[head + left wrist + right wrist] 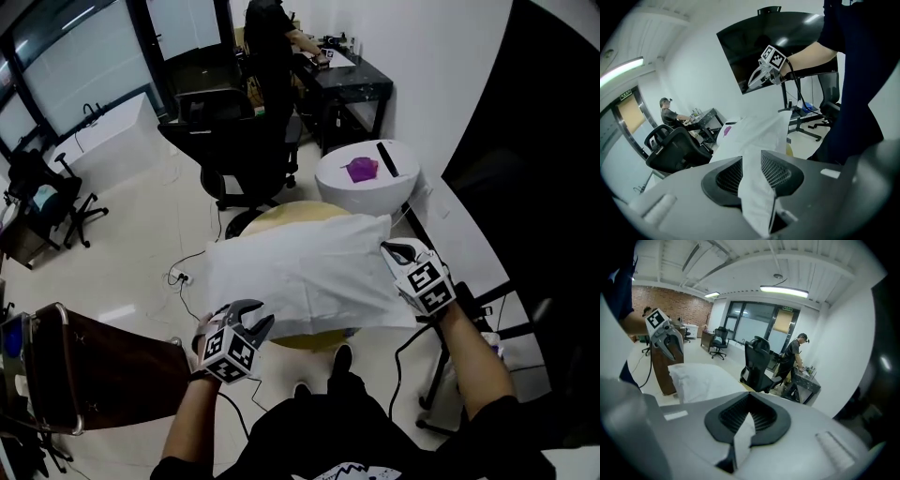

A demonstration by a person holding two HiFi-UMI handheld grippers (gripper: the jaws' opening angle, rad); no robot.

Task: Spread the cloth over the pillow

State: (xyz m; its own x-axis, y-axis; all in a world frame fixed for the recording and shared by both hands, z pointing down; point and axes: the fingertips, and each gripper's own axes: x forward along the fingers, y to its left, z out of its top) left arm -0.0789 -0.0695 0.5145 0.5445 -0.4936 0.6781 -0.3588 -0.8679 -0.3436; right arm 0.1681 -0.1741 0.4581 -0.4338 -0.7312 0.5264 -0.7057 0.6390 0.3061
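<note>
The left gripper (251, 319) and right gripper (398, 253) each clamp one end of the white cloth (300, 272), stretched between them.

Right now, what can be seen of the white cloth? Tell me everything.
The white cloth is plain, soft-looking fabric, lightly creased, stretched out roughly flat between the two claws. The left claw pinches a bunched near corner, and the right claw pinches the right-hand corner. The cloth spreads above a round beige table; whether it touches that table cannot be told.
</note>
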